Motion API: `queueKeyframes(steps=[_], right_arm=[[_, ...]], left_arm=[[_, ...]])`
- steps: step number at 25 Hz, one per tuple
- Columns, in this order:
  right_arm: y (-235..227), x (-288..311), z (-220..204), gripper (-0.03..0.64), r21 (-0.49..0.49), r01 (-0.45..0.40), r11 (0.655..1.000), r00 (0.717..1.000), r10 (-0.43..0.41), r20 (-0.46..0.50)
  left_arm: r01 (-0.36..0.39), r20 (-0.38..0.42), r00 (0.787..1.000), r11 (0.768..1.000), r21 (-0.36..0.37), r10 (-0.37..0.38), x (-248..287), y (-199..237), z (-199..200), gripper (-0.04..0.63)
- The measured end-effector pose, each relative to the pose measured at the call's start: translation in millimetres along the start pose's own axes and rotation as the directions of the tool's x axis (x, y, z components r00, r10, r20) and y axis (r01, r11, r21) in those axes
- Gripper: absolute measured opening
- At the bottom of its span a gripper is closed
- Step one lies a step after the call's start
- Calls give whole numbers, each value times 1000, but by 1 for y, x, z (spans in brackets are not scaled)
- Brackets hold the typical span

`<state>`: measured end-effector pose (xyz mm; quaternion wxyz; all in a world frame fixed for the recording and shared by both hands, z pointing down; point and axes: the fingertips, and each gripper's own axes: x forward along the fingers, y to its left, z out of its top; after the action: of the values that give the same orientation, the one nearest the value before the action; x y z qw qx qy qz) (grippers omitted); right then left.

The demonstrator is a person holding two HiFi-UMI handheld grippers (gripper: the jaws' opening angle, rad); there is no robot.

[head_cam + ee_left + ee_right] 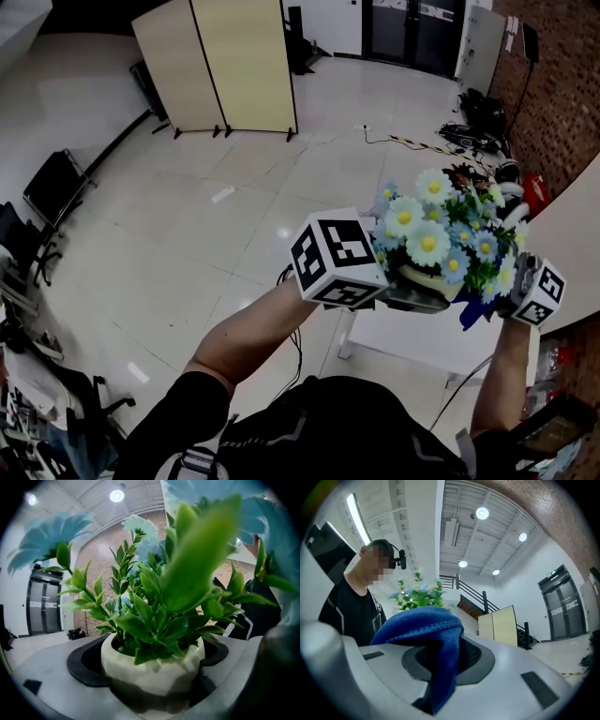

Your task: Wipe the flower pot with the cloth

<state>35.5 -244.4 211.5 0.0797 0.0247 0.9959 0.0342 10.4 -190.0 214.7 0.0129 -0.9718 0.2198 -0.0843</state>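
**Pot held aloft, cloth waiting at its side**

The left hand-held gripper is clamping the cream flower pot – its jaws are pressing on the pot's left and right walls, closed as far as the pot lets them. The pot is sitting upright in that grip, raised in front of the person, over the white worktop. Green leaves are crowding up out of its rim, and white and blue daisies are spreading wide above them.

The right hand-held gripper is pinching a blue cloth. Its jaws are drawn in on a fold of it, with one bunch bulging over the top and another end drooping below. In the head view this gripper is hanging just to the right of the pot, under the blooms. A scrap of blue is showing between the two – it is probably close against the pot, though the flowers are hiding any contact.

Behind the cloth the right gripper view is catching the person in a dark top. Across the pale floor a beige folding screen is standing.
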Motion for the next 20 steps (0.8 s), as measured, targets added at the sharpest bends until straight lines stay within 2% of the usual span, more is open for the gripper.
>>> queueKeyframes(steps=[3,7,14,16,20], right_arm=[[-18,13,-8,49,31,7,999,1000,-7,-6],[-28,37,-20,49,72,-30,997,999,31,-17],[-26,28,-43,49,67,-80,995,996,82,-27],[-25,29,-40,49,62,-56,996,998,58,-26],[-19,21,-29,49,33,52,998,999,-51,-10]], left_arm=[[12,-7,1000,1000,13,-12,-1,-6,4,555],[-3,-26,1000,1000,0,3,-1,-3,-1,555],[-34,-34,999,999,-12,34,11,-2,-18,555],[-46,-33,998,999,-19,46,9,2,-19,555],[-98,-38,995,995,-21,97,2,22,-27,555]])
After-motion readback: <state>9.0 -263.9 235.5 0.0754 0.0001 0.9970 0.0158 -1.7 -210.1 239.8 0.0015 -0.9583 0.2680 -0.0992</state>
